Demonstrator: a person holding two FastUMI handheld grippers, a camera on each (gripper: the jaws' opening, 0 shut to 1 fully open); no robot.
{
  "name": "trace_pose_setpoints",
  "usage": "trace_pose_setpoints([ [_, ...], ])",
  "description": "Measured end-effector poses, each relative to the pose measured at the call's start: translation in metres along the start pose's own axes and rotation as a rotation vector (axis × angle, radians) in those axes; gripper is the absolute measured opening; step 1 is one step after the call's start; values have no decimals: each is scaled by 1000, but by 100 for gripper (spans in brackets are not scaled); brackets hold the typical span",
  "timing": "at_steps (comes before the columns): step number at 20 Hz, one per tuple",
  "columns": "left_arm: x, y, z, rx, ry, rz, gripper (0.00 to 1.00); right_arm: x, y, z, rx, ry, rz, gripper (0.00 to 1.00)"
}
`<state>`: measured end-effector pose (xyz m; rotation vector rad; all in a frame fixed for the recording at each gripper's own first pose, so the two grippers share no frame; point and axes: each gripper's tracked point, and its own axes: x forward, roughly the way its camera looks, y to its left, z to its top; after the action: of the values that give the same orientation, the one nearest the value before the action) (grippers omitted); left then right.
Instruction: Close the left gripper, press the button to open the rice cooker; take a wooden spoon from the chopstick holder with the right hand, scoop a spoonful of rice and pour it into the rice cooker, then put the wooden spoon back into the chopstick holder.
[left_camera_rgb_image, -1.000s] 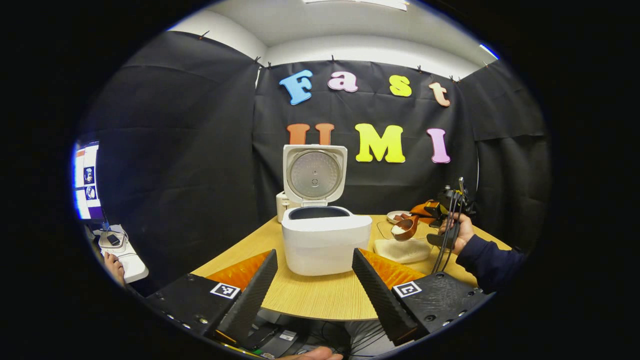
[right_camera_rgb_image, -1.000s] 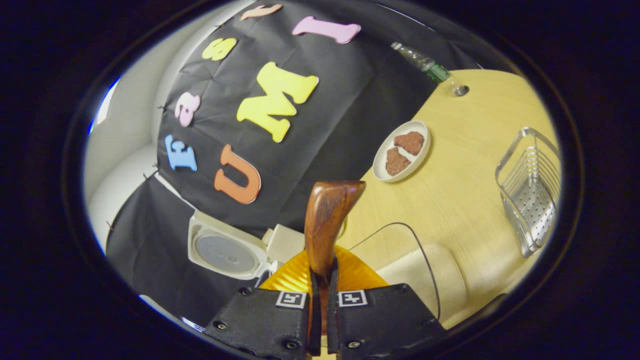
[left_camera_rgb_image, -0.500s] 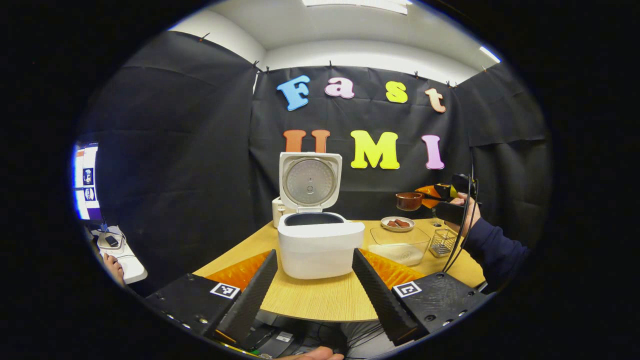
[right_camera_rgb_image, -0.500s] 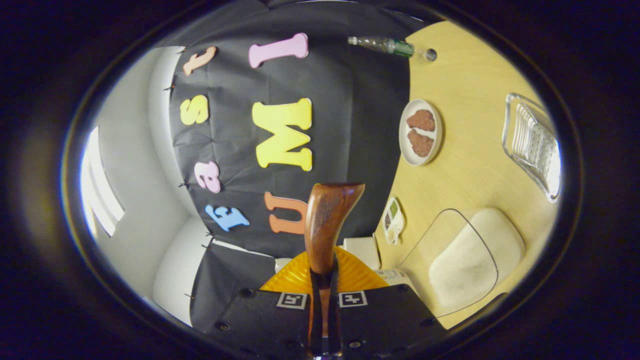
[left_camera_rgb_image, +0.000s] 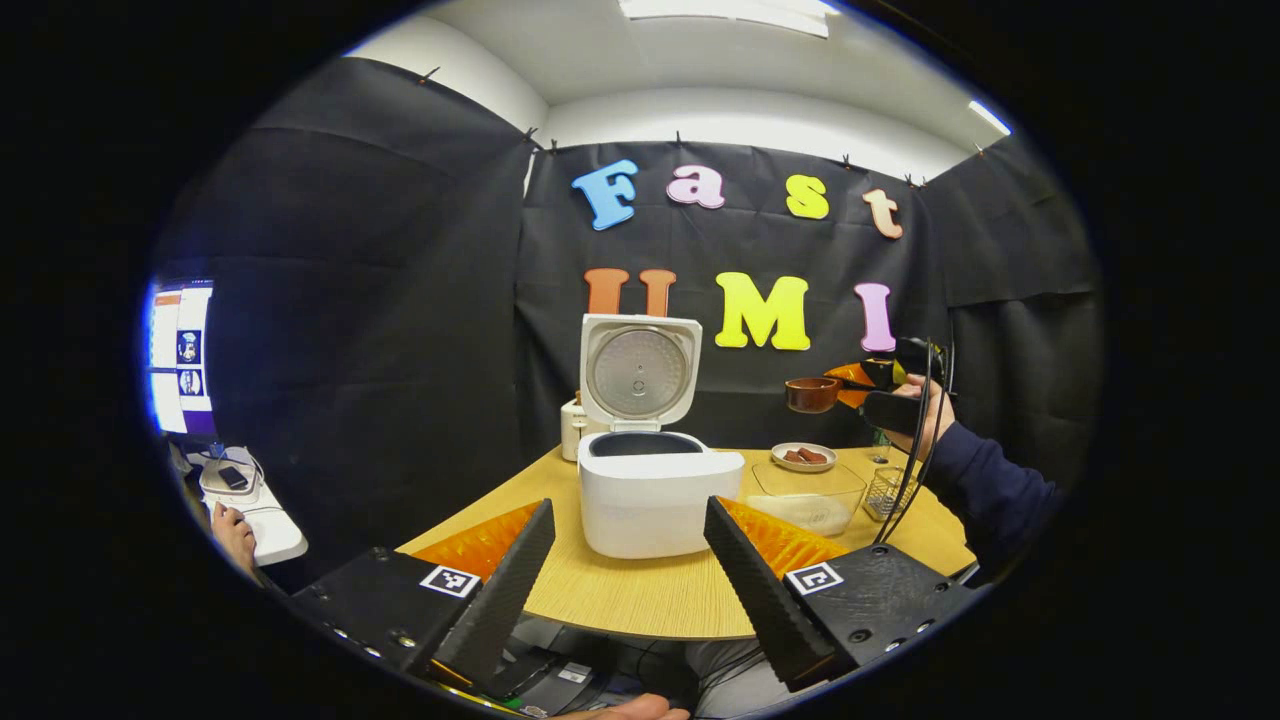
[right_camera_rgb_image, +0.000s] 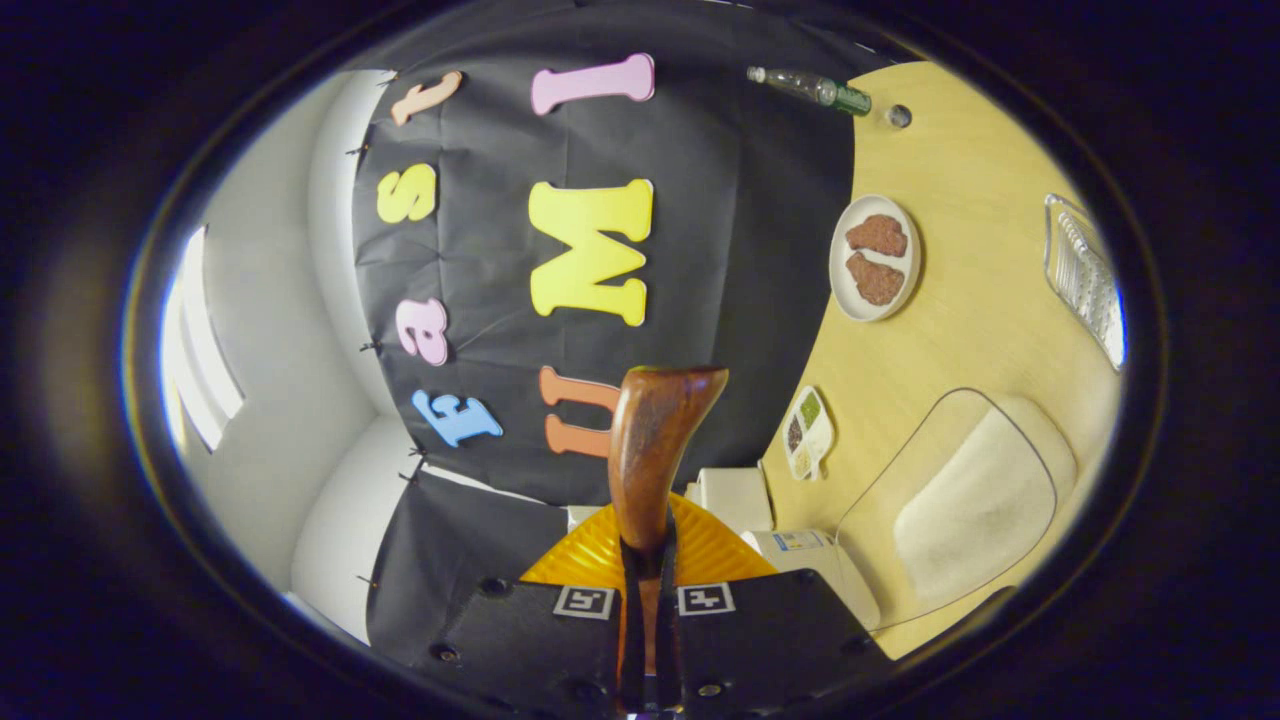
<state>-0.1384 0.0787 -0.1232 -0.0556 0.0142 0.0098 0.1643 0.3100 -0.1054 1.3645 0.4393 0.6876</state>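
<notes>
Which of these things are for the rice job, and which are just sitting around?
For the job:
- rice cooker, lid up
- wooden spoon, held by the right gripper
- clear tub of rice
- metal holder
- left gripper, open

Just lying about:
- plate with two brown pieces
- bottle
- small dish
- monitor

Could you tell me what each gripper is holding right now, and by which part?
The right gripper clamps the wooden spoon by its handle; the left gripper holds nothing.

Rice cooker (left_camera_rgb_image: 660, 490) mid-table (left_camera_rgb_image: 640, 600); rice container (left_camera_rgb_image: 808, 497) to its right (plate (left_camera_rgb_image: 804, 457) behind).
</notes>
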Motion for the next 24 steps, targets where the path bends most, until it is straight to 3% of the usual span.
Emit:
trace_pose_setpoints([
  [6,0,16,0,-32,0,2,92,63,29,-41,-128,42,-44,10],
  [12,0,29,-12,-29,0,8,94,128,29,-95,-276,91,-115,10],
  [16,-3,39,-11,-19,-2,23,94,160,25,-127,-483,131,-181,10],
  [24,-6,33,-10,-11,-32,-13,94,197,25,-183,-817,180,-183,10],
])
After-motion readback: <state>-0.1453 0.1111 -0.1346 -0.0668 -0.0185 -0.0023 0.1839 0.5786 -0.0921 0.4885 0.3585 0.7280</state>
